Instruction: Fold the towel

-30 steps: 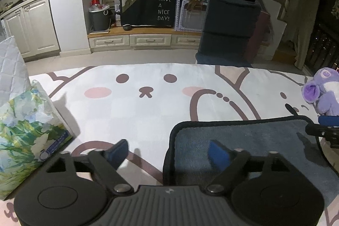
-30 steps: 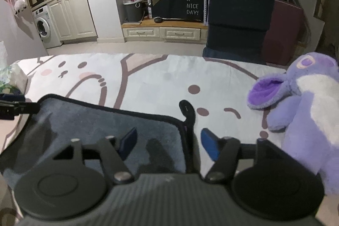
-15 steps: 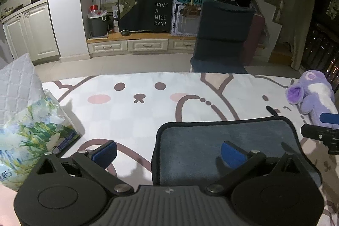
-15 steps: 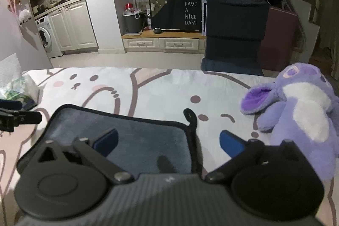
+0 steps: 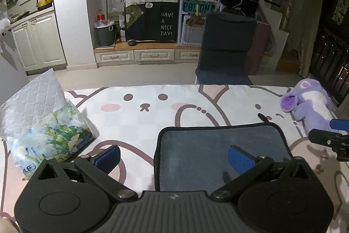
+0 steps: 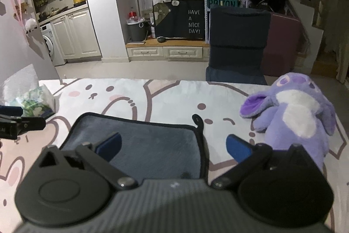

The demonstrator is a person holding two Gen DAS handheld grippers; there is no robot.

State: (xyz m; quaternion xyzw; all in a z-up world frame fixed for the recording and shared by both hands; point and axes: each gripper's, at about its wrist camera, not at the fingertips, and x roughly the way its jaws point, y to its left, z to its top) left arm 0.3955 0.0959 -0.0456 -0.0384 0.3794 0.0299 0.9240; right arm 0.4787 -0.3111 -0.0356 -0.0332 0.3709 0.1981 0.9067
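White cabinets (image 5: 39, 40), a dark cloth with the words "HAVE A NICE DAY!" (image 5: 166, 24) and a dark blue chair (image 5: 226, 47) stand at the back of the dim room. Nearer, a large cover printed with cartoon animal faces (image 5: 141, 106) is spread over the work surface.

On this cover lies the grey-blue towel (image 5: 218, 150), flat, with a dark border and a small hanging loop (image 6: 197, 118) at its far right corner. A purple plush toy (image 6: 294, 110) rests to the right of the towel, near it but apart. At the left side, a quilted grey cushion (image 5: 37, 93) is behind a flower-printed tissue pack (image 5: 50, 137), both well apart from the towel.

The left gripper (image 5: 174, 155) is above the left edge of the towel, with its fingers wide apart: one blue pad is over the cover and the other over the towel. The right gripper (image 6: 173, 145) is above the right edge of the towel, its fingers also wide apart, one pad over the towel and one over the cover. Neither holds anything.
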